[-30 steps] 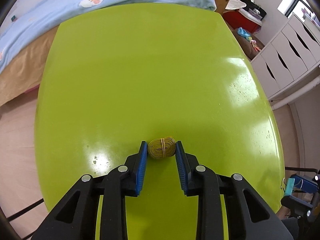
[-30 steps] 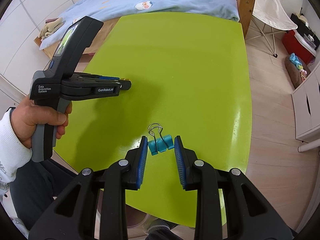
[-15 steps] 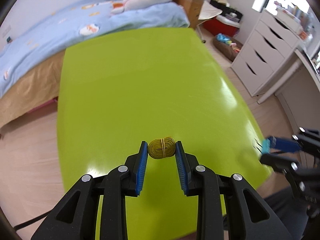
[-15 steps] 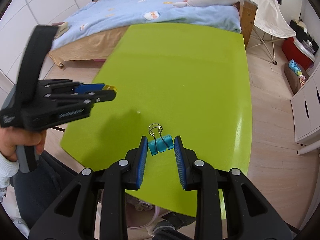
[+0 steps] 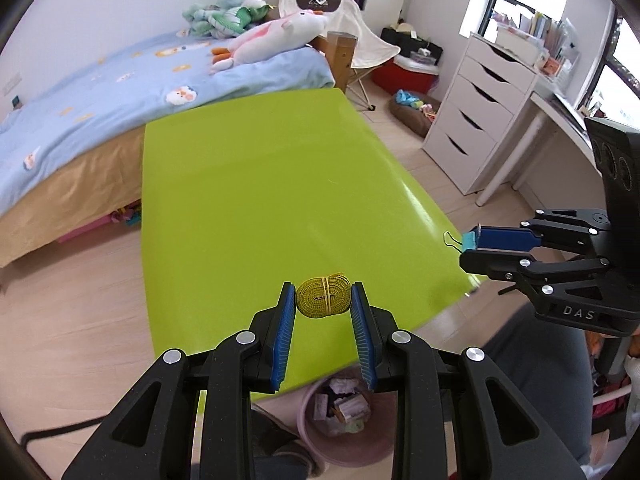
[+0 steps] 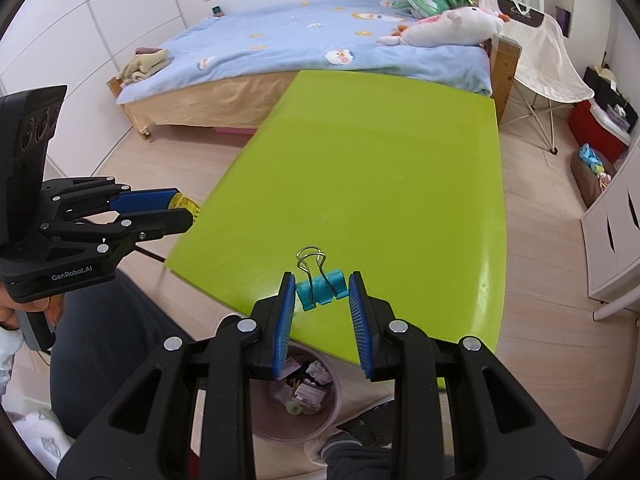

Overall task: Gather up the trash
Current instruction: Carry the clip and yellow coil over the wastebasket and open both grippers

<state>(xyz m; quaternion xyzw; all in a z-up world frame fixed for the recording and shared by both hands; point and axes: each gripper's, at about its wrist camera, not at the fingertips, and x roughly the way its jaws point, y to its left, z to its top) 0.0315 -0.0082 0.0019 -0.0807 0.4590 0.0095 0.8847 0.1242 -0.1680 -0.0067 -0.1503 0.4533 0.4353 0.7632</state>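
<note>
My left gripper [image 5: 323, 299] is shut on a coiled yellow tape roll [image 5: 323, 297] and holds it in the air above the near edge of the green table [image 5: 256, 184]. My right gripper [image 6: 321, 292] is shut on a teal binder clip [image 6: 320, 286] with wire handles, also lifted over the table's near edge [image 6: 360, 168]. A pink trash bin [image 5: 344, 412] with paper scraps stands on the floor below both grippers; it also shows in the right wrist view [image 6: 296, 396]. The right gripper with the clip shows in the left wrist view [image 5: 472, 240]. The left gripper shows in the right wrist view [image 6: 180, 208].
A bed with a blue cover [image 5: 120, 80] lies beyond the table. White drawers [image 5: 476, 120] and a desk stand at the right. A folding chair [image 6: 536, 56], a red box [image 5: 408, 72] and the person's legs [image 6: 120, 320] are nearby.
Both grippers have risen and pulled back toward the table's near edge with their objects still held. The trash bin has come into view below them.
</note>
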